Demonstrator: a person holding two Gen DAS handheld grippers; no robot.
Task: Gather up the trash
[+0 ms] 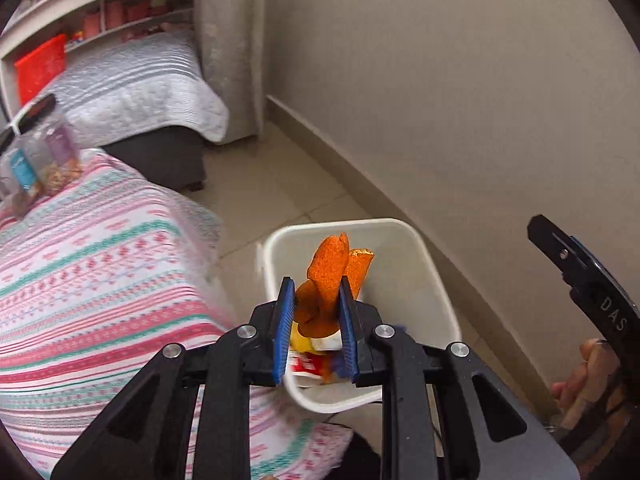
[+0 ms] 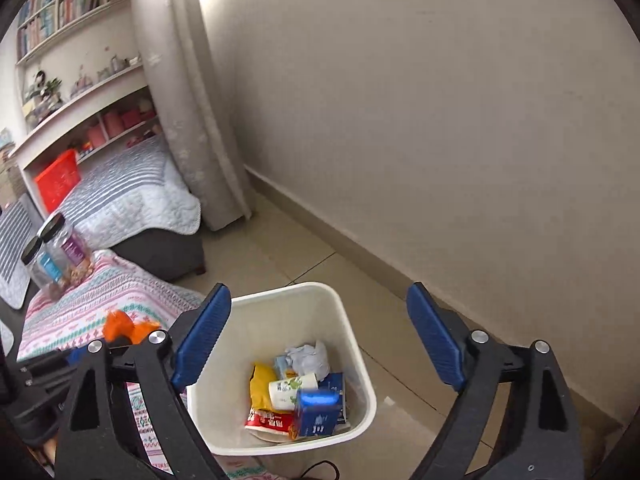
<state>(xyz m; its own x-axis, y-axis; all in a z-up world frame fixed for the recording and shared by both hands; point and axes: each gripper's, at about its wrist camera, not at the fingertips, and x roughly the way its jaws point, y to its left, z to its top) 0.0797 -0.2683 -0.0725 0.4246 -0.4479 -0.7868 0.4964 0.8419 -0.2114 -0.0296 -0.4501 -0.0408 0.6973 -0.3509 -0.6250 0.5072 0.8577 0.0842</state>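
Note:
My left gripper [image 1: 317,292] is shut on orange peel [image 1: 330,276] and holds it over the white trash bin [image 1: 424,276], which stands on the floor beside the bed. The peel also shows at the left of the right wrist view [image 2: 120,326]. My right gripper [image 2: 318,320] is open and empty above the bin [image 2: 276,308]. Inside the bin lie a blue carton [image 2: 318,412], a yellow packet [image 2: 261,388], a white cup [image 2: 290,390], crumpled paper [image 2: 308,358] and a red-and-white wrapper [image 2: 266,420].
A bed with a pink and teal striped cover [image 1: 92,280] lies left of the bin. Two clear jars with black lids [image 2: 60,256] stand on it. A grey ottoman with a quilt [image 2: 132,200], shelves with a red basket [image 2: 58,180] and a curtain [image 2: 192,120] are behind. A beige wall [image 2: 440,120] runs on the right.

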